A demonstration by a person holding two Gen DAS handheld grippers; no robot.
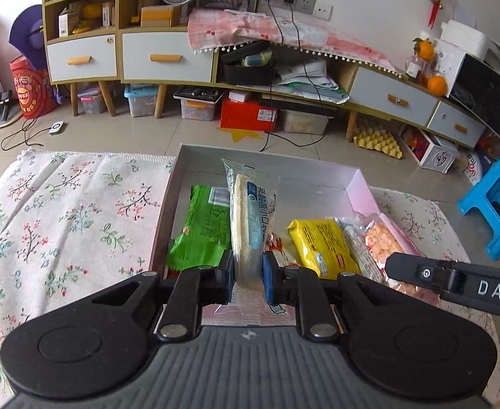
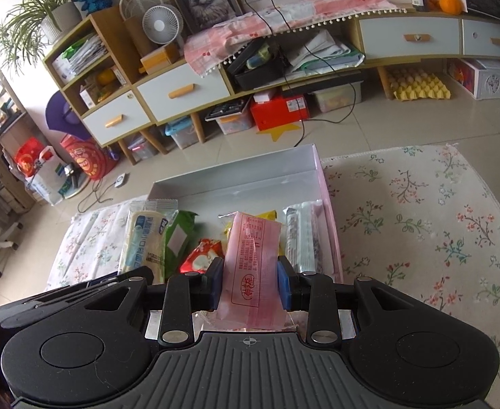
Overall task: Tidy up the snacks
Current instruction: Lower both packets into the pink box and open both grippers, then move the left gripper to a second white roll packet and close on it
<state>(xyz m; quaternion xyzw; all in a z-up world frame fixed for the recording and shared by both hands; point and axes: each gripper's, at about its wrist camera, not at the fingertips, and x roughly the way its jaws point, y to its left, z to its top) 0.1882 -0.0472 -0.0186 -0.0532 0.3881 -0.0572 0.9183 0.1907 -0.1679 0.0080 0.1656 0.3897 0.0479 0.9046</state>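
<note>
1. Snacks held in both grippers: left gripper (image 1: 247, 274) clamped on white-blue bread pack (image 1: 246, 225), right gripper (image 2: 250, 284) clamped on pink pack (image 2: 253, 255).
2. Both packs above box (image 1: 359, 184); green pack (image 1: 202, 228), yellow pack (image 1: 321, 245) lying inside.
3. Box sits on floral-cloth worktop (image 1: 62, 211).

Snack wrappers are all shiny crinkly plastic: the clear-and-blue bread pack (image 1: 246, 225), the green pack (image 1: 200, 228), the pink pack (image 2: 253, 262). The box (image 1: 359, 184) looks like smooth matt cardboard, sitting on a soft woven floral cloth (image 1: 66, 211). Grippers are matt black plastic with small metal rivets.
</note>
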